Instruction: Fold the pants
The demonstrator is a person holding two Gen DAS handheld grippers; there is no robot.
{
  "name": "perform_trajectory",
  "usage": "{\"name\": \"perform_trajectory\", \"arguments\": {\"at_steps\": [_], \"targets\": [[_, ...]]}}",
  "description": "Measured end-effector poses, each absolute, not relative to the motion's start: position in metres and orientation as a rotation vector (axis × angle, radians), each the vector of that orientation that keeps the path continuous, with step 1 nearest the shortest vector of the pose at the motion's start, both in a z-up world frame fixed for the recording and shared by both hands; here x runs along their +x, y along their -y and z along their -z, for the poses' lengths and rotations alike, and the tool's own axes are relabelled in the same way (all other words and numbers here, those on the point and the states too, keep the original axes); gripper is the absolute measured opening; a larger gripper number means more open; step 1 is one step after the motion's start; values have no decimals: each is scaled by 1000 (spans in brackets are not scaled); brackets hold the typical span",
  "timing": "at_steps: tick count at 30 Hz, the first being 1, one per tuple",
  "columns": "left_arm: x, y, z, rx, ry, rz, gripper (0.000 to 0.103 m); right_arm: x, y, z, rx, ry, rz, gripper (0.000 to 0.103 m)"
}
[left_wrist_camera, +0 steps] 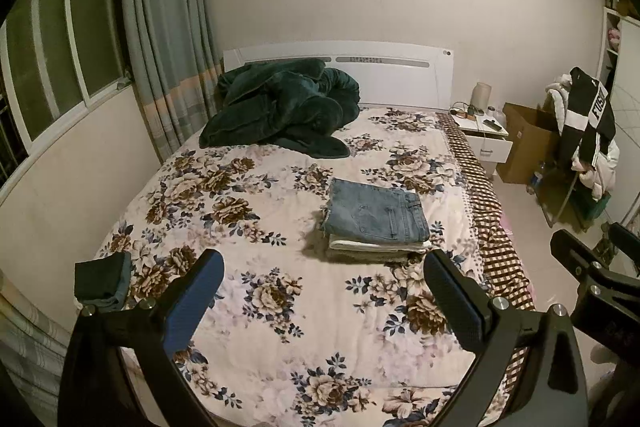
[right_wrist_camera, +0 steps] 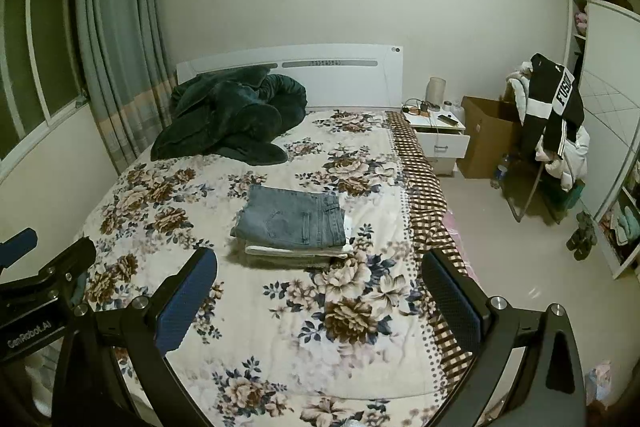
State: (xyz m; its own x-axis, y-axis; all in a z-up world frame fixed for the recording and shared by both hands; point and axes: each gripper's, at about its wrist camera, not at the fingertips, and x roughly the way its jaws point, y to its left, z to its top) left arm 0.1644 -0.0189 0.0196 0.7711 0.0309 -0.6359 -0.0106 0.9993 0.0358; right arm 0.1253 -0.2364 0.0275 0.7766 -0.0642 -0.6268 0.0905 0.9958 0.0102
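Folded blue jeans (left_wrist_camera: 376,213) lie on top of a small stack of folded light garments (left_wrist_camera: 376,249) on the floral bed cover (left_wrist_camera: 248,195); the jeans also show in the right wrist view (right_wrist_camera: 292,219). My left gripper (left_wrist_camera: 324,291) is open and empty, held above the near part of the bed, short of the stack. My right gripper (right_wrist_camera: 320,291) is open and empty, also above the near part of the bed, and it shows at the right edge of the left wrist view (left_wrist_camera: 592,267). The left gripper shows at the left edge of the right wrist view (right_wrist_camera: 40,267).
A dark green blanket (left_wrist_camera: 280,107) is heaped by the white headboard (left_wrist_camera: 392,71). A folded dark garment (left_wrist_camera: 104,279) lies at the bed's left edge. A nightstand (left_wrist_camera: 484,135), a cardboard box (left_wrist_camera: 524,143) and a chair with clothes (left_wrist_camera: 588,147) stand right of the bed.
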Motion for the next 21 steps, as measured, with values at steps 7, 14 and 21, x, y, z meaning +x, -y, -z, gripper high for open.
{"name": "perform_trajectory", "arguments": {"at_steps": [7, 14, 21], "targets": [[163, 20, -21, 30, -688, -25, 102, 124, 236, -28, 41, -685, 75, 103], [164, 18, -22, 34, -690, -25, 102, 126, 231, -24, 34, -698, 65, 103], [161, 12, -26, 41, -679, -33, 102, 125, 230, -22, 36, -701, 61, 103]]}}
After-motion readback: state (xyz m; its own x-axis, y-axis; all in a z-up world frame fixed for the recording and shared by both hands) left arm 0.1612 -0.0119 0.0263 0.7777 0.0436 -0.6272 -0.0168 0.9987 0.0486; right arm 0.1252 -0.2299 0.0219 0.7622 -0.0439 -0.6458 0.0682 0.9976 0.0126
